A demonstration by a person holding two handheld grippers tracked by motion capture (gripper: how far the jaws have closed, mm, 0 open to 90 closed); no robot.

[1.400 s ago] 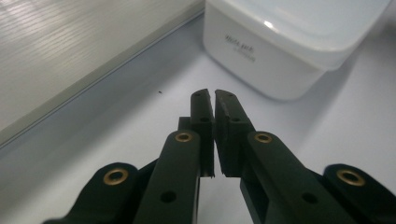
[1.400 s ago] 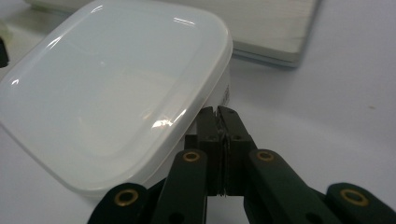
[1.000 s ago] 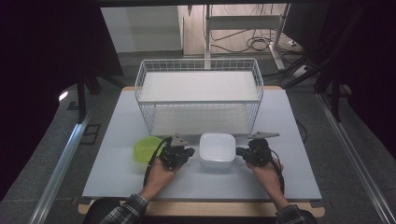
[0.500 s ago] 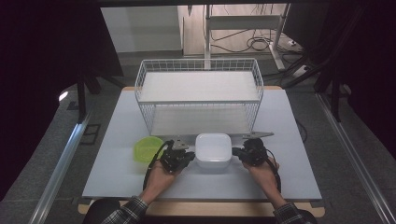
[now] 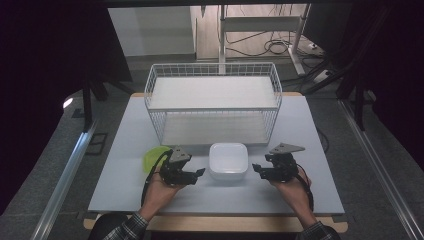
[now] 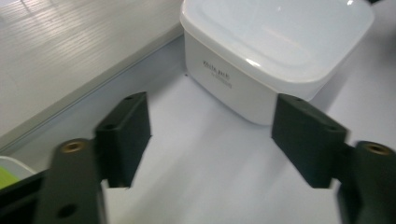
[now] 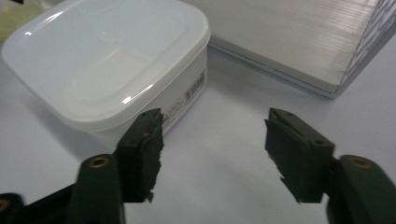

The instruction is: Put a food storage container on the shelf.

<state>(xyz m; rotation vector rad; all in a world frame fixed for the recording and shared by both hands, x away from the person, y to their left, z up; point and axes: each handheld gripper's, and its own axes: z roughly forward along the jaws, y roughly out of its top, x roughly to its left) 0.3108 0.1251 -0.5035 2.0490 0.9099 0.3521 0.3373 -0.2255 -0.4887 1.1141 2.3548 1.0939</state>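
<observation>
White lidded container (image 5: 228, 160) on table (image 5: 120, 165), at 6 o'clock of wire rack (image 5: 212, 102), flanked by left gripper (image 5: 194, 175) at 9 and right gripper (image 5: 260, 171) at 3, jaws just opened wide, pads clear.

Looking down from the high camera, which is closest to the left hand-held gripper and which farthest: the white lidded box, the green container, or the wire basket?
From the left hand-held gripper:
1. White lidded box, just to its right.
2. Green container, behind its left side.
3. Wire basket, farther back on the table.
</observation>
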